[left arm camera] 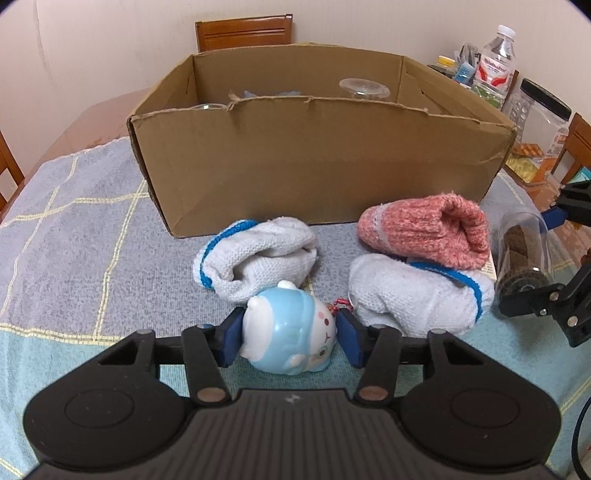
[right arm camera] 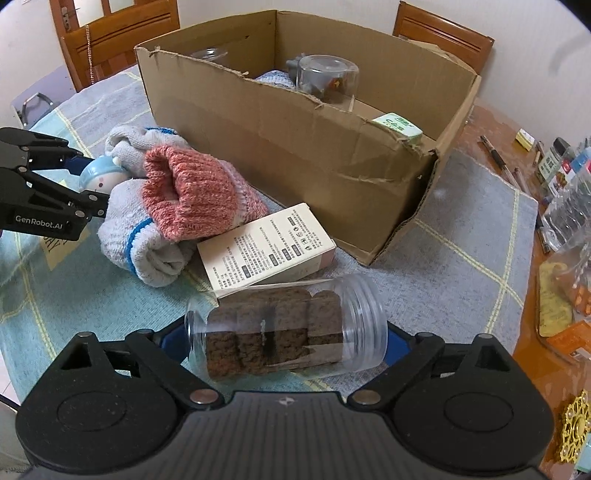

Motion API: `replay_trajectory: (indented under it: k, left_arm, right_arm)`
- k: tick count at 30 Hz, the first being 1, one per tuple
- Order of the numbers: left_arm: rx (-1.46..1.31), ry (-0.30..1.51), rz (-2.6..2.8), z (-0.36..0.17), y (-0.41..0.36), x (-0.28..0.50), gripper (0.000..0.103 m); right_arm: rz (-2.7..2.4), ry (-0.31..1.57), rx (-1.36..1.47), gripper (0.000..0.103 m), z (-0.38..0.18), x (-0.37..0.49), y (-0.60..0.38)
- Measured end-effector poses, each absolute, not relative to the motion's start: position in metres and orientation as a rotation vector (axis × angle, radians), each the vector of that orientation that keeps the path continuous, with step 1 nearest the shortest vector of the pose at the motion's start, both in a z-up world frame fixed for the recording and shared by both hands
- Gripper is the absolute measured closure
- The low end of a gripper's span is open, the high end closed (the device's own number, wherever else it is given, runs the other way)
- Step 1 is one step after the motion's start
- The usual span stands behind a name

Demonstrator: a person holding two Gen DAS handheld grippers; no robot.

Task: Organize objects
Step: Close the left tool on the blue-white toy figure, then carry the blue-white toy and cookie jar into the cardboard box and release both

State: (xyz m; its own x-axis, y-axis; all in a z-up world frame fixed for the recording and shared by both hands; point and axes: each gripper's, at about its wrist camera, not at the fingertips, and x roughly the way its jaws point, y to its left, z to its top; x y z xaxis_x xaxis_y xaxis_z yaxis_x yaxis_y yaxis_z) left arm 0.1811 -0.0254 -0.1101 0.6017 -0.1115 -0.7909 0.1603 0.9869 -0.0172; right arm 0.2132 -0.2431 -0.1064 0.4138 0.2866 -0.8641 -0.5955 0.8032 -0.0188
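Note:
My left gripper [left arm camera: 288,338] is shut on a blue and white toy figure [left arm camera: 288,332], low over the tablecloth; it also shows in the right wrist view [right arm camera: 101,177]. My right gripper [right arm camera: 286,339] is shut on a clear plastic jar [right arm camera: 288,328] holding brown fabric, lying sideways; the jar also shows in the left wrist view [left arm camera: 521,258]. A cardboard box [left arm camera: 317,162] stands behind, holding a clear cup [right arm camera: 327,77] and other items. Two white socks with blue stripes [left arm camera: 258,254] [left arm camera: 417,291] and a pink knitted sock [left arm camera: 424,229] lie in front of the box.
A white printed carton [right arm camera: 266,247] lies beside the socks. Bottles and jars [left arm camera: 495,66] stand right of the box, with pens and small items [right arm camera: 498,158] on the bare table. Wooden chairs [left arm camera: 243,31] stand around the table.

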Motion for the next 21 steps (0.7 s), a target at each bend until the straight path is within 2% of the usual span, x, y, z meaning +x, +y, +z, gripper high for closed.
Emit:
replay_trajectory:
  k: [9, 21]
  left_arm:
    - [0.051, 0.942, -0.187, -0.095, -0.024, 0.178, 0.052]
    - [0.042, 0.952, -0.23, -0.038, -0.025, 0.174, 0.053]
  right_arm:
    - [0.548, 1.05, -0.293, 0.005, -0.092, 0.214, -0.248]
    - [0.596, 1.009, -0.296, 0.005, -0.049, 0.212, -0.253]
